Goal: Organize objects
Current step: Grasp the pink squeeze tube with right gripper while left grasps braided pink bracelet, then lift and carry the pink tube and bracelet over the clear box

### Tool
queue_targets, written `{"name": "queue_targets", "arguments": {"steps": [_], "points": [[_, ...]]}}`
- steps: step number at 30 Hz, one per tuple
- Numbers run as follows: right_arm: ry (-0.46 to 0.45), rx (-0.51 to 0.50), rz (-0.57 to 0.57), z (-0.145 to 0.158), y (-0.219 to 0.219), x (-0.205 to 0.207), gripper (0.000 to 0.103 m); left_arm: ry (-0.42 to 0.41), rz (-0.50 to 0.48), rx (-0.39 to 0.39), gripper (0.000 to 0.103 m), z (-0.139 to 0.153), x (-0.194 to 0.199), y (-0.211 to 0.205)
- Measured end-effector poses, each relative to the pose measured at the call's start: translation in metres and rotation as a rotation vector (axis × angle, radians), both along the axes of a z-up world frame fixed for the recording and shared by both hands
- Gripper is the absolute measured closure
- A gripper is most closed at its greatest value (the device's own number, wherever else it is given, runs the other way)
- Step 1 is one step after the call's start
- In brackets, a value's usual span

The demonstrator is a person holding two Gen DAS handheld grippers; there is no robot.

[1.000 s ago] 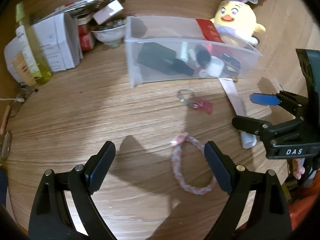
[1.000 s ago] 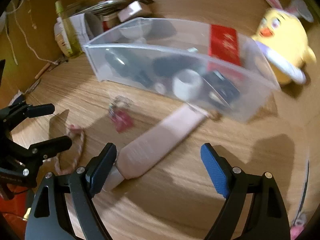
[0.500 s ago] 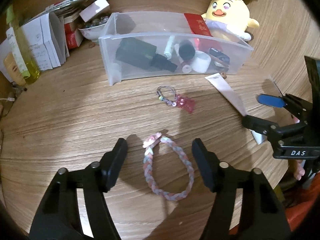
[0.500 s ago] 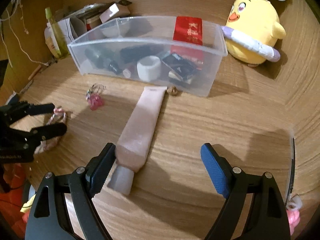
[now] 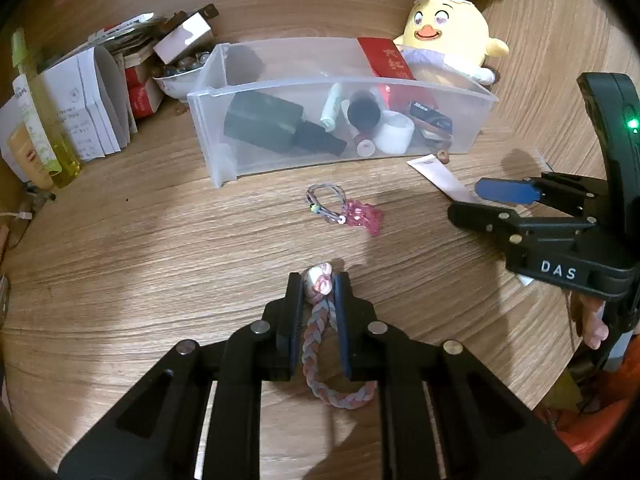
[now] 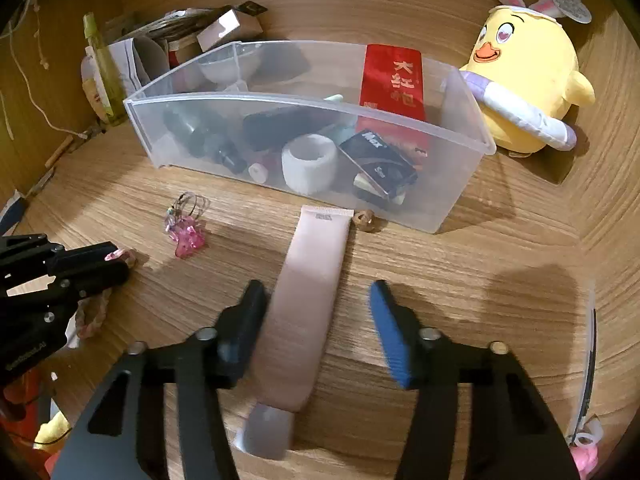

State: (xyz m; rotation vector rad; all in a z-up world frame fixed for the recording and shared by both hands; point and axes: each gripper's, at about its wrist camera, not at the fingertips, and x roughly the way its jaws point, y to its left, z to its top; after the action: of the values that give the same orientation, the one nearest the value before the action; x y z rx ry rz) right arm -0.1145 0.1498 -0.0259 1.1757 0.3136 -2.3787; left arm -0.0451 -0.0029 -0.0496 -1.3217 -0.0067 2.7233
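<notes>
My left gripper (image 5: 318,286) is shut on a braided pink and grey bracelet (image 5: 320,344) lying on the wooden table; the bracelet also shows in the right wrist view (image 6: 94,312). My right gripper (image 6: 316,292) is open and straddles a pale pink tube (image 6: 304,312) that lies flat, its cap toward me; its left finger is close to the tube's side. A clear plastic bin (image 5: 476,98) with several small items stands behind; it also shows in the right wrist view (image 6: 460,184). A pink charm keyring (image 5: 352,212) lies between bracelet and bin.
A yellow chick plush (image 5: 448,36) sits behind the bin on the right. Papers, boxes, a bowl (image 5: 176,76) and a yellow-green bottle (image 5: 44,120) crowd the back left. A small brown bead (image 6: 365,219) lies by the tube's end.
My left gripper has closed from wide open onto the bracelet. My right gripper has moved forward over the pink tube and its fingers have narrowed around it.
</notes>
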Motion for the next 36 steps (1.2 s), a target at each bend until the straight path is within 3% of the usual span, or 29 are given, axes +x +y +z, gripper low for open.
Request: {"name": "queue_targets", "arguments": {"steps": [1,3,13,14,15,26,36], "points": [[0.002,-0.005,0.005,0.000,0.000,0.001,0.070,0.003,-0.001,0.005,0.088,0.001,0.000,-0.001],[0.001,-0.013,0.009,0.001,0.002,0.002,0.077,0.012,0.000,0.014,0.088,0.003,0.000,-0.001],[0.019,-0.067,0.012,0.007,0.010,0.011,0.078,0.096,0.010,0.037,0.089,0.028,0.003,-0.001],[0.023,-0.079,0.013,0.010,0.011,0.012,0.082,0.104,0.015,0.038,0.089,0.030,0.004,-0.002],[0.024,-0.086,0.013,0.012,0.011,0.012,0.095,0.112,0.017,0.044,0.089,0.032,0.003,-0.002],[0.052,-0.114,0.004,0.021,0.019,0.018,0.096,0.174,0.016,0.069,0.089,0.051,0.003,-0.001],[0.161,-0.189,-0.009,0.062,0.028,0.019,0.096,0.235,0.026,0.098,0.089,0.072,-0.006,-0.003]]}}
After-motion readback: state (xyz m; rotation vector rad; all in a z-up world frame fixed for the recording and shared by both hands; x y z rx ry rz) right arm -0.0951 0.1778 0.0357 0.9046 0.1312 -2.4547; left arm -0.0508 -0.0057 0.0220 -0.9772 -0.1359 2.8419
